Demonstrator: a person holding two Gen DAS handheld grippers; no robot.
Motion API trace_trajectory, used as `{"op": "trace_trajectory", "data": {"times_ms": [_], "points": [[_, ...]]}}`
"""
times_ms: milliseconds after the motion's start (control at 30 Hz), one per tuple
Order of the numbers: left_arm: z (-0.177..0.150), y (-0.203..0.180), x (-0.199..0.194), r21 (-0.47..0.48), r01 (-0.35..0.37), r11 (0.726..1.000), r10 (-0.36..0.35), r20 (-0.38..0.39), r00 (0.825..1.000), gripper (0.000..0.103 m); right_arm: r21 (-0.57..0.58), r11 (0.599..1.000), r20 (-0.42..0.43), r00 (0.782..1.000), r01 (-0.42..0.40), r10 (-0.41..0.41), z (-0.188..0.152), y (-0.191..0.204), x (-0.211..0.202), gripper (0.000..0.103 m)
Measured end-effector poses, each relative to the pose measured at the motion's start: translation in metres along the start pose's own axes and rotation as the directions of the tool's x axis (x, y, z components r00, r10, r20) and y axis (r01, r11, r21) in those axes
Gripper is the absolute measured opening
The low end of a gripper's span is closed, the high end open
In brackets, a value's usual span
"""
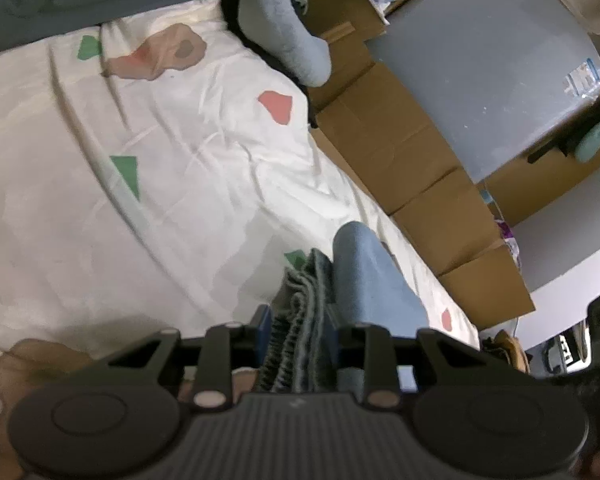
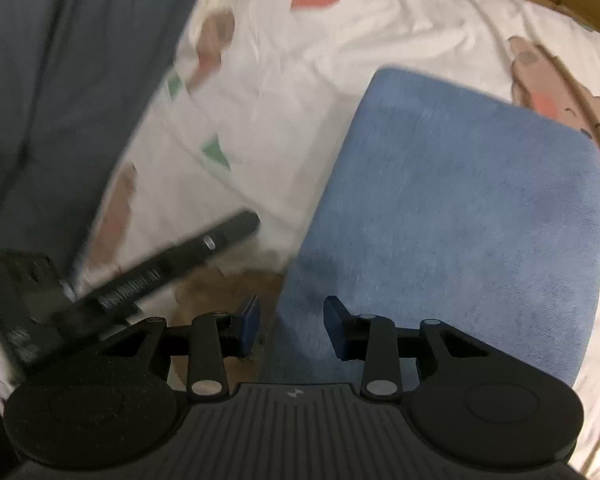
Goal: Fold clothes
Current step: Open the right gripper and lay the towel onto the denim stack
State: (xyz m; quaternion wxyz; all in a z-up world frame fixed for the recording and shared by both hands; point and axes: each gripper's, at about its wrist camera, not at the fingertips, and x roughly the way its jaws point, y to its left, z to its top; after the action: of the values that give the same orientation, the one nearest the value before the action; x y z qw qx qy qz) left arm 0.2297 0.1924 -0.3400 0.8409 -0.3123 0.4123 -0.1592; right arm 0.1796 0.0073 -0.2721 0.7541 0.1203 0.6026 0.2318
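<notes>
Both grippers low: left (image 1: 300, 332) pinches denim (image 1: 374, 280), right (image 2: 292, 326) seemingly open

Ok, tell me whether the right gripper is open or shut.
Open: the right gripper has its blue fingertips apart, empty, over the blue denim garment.

Blurred black bar (image 2: 172, 264), identity unclear

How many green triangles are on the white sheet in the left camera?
3: one near the far edge, one mid-sheet, one partly hidden by the gripped denim. More may be hidden.
</notes>
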Motion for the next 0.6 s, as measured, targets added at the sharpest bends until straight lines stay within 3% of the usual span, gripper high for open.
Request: {"op": "trace_trajectory", "data": {"times_ms": [167, 267, 300, 600], "points": [[-0.003, -0.008, 0.003, 0.007, 0.040, 0.999, -0.040, -0.030, 0.999, 0.031, 0.039, 0.999, 0.052, 0.999, -0.006, 0.004, -0.001, -0.019, -0.023, 0.042], [-0.005, -0.014, 0.004, 0.018, 0.087, 0.996, -0.086, -0.051, 0.995, 0.048, 0.055, 0.998, 0.073, 0.997, 0.016, -0.020, -0.005, -0.038, -0.032, 0.042], [-0.006, -0.016, 0.005, 0.023, 0.100, 0.995, -0.099, -0.058, 0.993, 0.049, 0.066, 0.997, 0.083, 0.996, 0.027, -0.033, -0.008, -0.047, -0.035, 0.042], [-0.005, -0.025, 0.042, 0.068, 0.173, 0.983, -0.164, -0.121, 0.979, 0.047, 0.173, 0.967, 0.145, 0.966, 0.188, -0.214, -0.050, -0.120, -0.054, 0.042]]}}
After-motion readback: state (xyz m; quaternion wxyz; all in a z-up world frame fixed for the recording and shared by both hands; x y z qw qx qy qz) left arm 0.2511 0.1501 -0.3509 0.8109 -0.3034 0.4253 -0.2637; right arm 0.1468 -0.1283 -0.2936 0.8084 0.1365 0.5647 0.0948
